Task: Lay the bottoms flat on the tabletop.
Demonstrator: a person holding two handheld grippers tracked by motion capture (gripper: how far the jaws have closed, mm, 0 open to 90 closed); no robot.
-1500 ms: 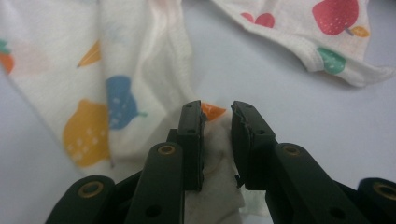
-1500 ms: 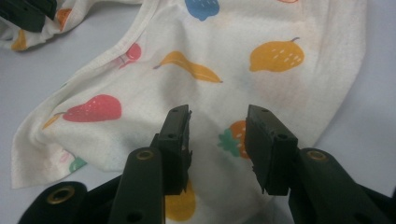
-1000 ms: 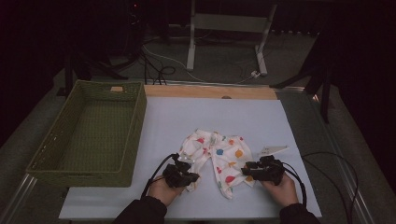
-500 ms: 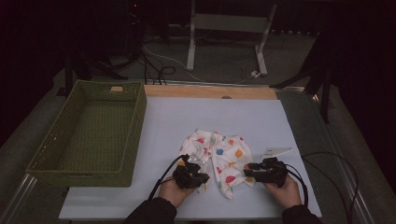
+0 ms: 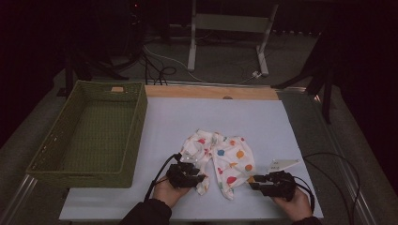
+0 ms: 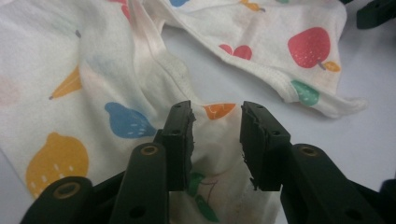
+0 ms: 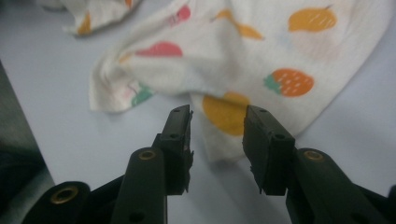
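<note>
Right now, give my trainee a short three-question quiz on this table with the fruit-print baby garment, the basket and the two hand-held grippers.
1. True or false: the green wicker basket holds the fruit-print baby garment.
2. Multiple choice: the left hand-held gripper has its jaws A) clamped flat on bare table, B) apart with cloth lying between them, C) inside the basket.
3. Short answer: on which side of the garment does the right hand-held gripper sit in the high view?

Key
1. False: the garment lies on the white table, beside the basket.
2. B: the jaws have just been opening, and a fold of the garment lies between them.
3. The right side, at its near edge.
</note>
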